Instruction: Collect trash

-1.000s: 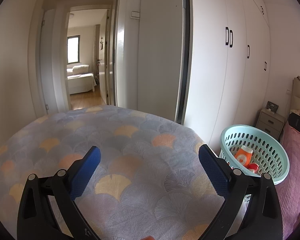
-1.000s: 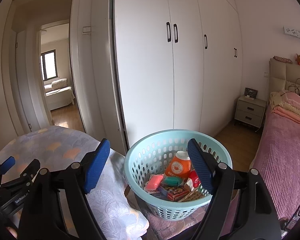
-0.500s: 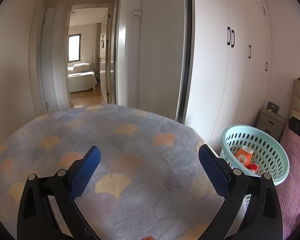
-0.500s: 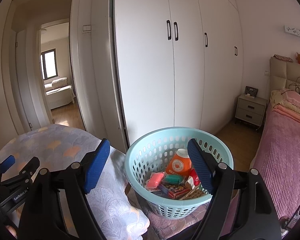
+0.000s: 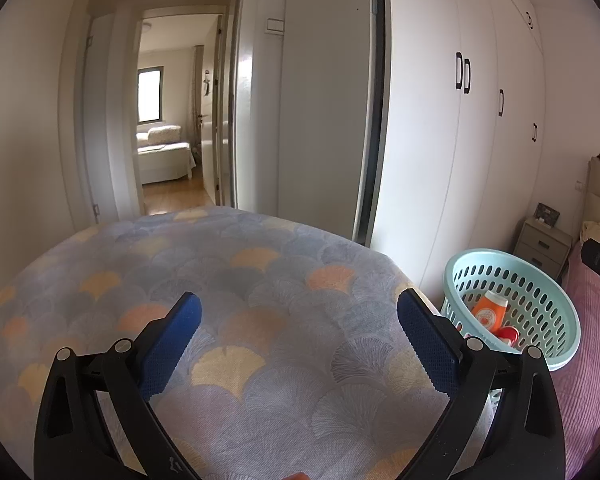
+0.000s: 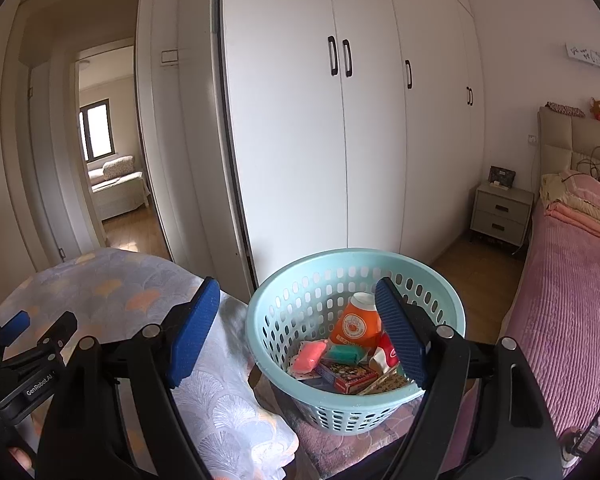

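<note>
A light blue perforated basket (image 6: 276, 304) stands beside the patterned surface, also in the left wrist view (image 5: 540, 280). It holds an orange bottle (image 6: 354, 322), a pink packet (image 6: 309, 361), a teal packet (image 6: 342, 354), a red box (image 6: 346, 376) and other wrappers. My right gripper (image 6: 296, 336) is open and empty, held above the basket's near left rim. My left gripper (image 5: 298, 344) is open and empty over the fan-patterned cloth (image 5: 228, 280). It also shows at the right wrist view's left edge (image 6: 28, 360).
White wardrobe doors (image 6: 308, 140) stand behind the basket. A pink bed (image 6: 572, 300) lies to the right with a grey nightstand (image 6: 500, 212) beyond. An open doorway (image 5: 172, 128) leads to another room.
Both views have shifted slightly. The basket sits a little nearer and lower in the right wrist view. Both grippers stay open and empty.
</note>
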{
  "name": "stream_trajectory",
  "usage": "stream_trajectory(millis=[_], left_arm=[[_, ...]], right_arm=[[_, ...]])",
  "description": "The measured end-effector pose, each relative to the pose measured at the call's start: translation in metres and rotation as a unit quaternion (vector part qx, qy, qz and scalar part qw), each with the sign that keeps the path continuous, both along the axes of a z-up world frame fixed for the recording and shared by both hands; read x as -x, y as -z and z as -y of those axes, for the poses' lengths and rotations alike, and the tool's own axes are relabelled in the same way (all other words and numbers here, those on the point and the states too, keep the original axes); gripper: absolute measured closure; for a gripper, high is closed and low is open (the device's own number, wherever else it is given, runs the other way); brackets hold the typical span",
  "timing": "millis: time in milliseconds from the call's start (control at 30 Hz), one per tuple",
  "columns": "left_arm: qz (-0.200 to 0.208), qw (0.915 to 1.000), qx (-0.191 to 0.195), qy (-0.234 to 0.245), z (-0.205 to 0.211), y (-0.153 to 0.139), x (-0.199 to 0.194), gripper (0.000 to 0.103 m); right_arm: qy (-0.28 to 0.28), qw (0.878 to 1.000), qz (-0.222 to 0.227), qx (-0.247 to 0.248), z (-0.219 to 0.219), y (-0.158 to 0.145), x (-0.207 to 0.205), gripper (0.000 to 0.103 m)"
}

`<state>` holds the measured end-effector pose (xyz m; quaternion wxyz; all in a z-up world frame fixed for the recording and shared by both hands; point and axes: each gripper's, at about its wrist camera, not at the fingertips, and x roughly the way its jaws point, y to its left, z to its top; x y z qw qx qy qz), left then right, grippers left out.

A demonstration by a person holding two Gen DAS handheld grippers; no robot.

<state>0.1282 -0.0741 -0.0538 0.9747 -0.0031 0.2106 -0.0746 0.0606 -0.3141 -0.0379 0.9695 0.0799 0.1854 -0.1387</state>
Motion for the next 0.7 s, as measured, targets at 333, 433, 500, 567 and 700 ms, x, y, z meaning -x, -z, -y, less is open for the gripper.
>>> stream_trajectory(millis=[333, 433, 500, 567, 700], left_arm=[[0.0, 1.0, 0.0, 0.0, -0.0002, -0.0001, 0.0, 0.008], [0.0, 1.0, 0.001, -0.002, -0.0005, -0.0002, 0.0001, 0.008], [0.001, 1.0, 0.002, -0.004, -0.0007, 0.0, 0.0006, 0.008], [0.0, 1.0, 0.004, -0.007, -0.0018, 0.0005, 0.0005, 0.008], [-0.001, 0.9999, 0.005, -0.009, -0.0025, 0.0011, 0.0006, 0.008]], right_arm=[[-0.003, 1.0, -0.004, 0.001, -0.0024, 0.0021, -0.0014, 0.027], [0.0, 1.0, -0.004, 0.004, -0.0028, 0.0022, -0.0014, 0.027], [0.001, 1.0, -0.004, 0.005, -0.0036, 0.0022, -0.0008, 0.027], [0.002, 1.0, -0.004, 0.006, -0.0041, 0.0016, -0.0008, 0.027], [0.001, 1.0, -0.004, 0.006, -0.0049, 0.0014, -0.001, 0.027]])
